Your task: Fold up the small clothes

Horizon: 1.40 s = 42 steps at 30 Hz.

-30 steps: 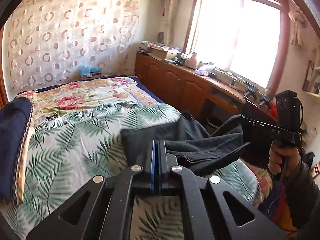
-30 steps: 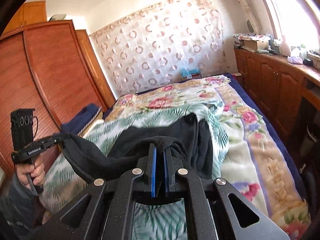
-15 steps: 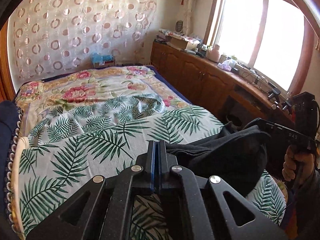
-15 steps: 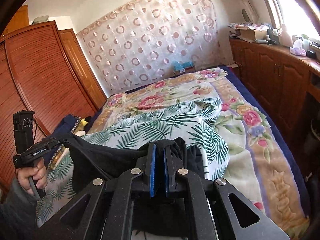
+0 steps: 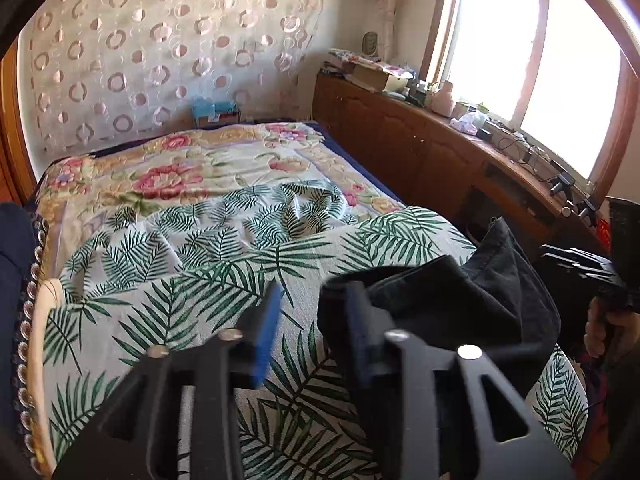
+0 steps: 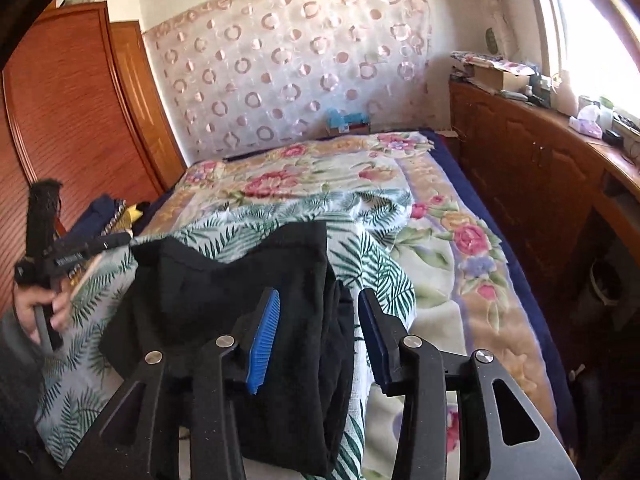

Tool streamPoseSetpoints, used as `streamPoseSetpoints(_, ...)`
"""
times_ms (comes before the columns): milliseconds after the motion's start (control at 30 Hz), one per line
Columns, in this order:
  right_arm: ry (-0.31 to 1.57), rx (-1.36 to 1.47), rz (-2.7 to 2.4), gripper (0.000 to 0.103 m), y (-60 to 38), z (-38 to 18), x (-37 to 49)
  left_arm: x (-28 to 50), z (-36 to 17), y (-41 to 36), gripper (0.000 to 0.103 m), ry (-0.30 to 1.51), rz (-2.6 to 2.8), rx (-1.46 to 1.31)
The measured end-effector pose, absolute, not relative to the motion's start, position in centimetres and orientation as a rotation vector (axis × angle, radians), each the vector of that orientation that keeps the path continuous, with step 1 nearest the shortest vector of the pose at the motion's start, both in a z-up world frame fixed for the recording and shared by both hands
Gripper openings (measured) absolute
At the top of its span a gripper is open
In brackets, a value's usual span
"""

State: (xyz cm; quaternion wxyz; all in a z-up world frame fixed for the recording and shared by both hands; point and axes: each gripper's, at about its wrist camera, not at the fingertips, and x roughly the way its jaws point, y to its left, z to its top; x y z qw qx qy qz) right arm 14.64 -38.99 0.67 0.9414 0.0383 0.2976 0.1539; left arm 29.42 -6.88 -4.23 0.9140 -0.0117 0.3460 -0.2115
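Lying on the leaf-print sheet at the bed's near end, the black garment is unheld: the right gripper gapes wide over it; the left gripper, fingers spread, touches its left edge.

Bare palm-leaf sheet left of black garment

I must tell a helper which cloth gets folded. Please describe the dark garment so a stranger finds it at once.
On the bed, find the palm-leaf sheet at its near end. The black garment lies there, the only plain, unpatterned cloth on the leaf print.
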Motion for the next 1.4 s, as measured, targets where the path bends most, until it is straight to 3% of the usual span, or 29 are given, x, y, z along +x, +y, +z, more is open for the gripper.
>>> streamPoseSetpoints(133,0.635,0.085,0.328,0.043,-37.9,1.2,16.3,29.4,-4.6,-6.7,0.082,0.738,-0.464,-0.02)
streamPoseSetpoints(400,0.703,0.085,0.355,0.043,-37.0,1.5,20.3,29.5,-6.6,-7.5,0.082,0.8,-0.471,-0.001)
streamPoseSetpoints(467,0.689,0.096,0.408,0.027,-37.1,1.7,20.2,29.6,-7.0,-8.0,0.082,0.807,-0.476,0.007)
streamPoseSetpoints(500,0.679,0.096,0.436,0.011,-37.0,1.9,20.1,29.6,-7.0,-8.3,0.082,0.809,-0.48,0.01)
streamPoseSetpoints(867,0.644,0.05,0.294,0.009,-38.1,2.9,17.7,30.5,-8.1,-10.0,0.082,0.838,-0.516,0.027)
streamPoseSetpoints(967,0.65,0.03,0.252,0.031,-37.8,3.8,16.8,30.7,-8.5,-10.3,0.082,0.851,-0.517,0.033)
streamPoseSetpoints(1033,0.65,0.029,0.252,0.055,-37.8,4.2,16.0,30.9,-8.7,-10.4,0.082,0.859,-0.52,0.029)
streamPoseSetpoints(1400,0.747,0.084,0.261,0.064,-37.3,1.4,16.6,31.3,-9.9,-11.0,0.082,0.891,-0.537,0.019)
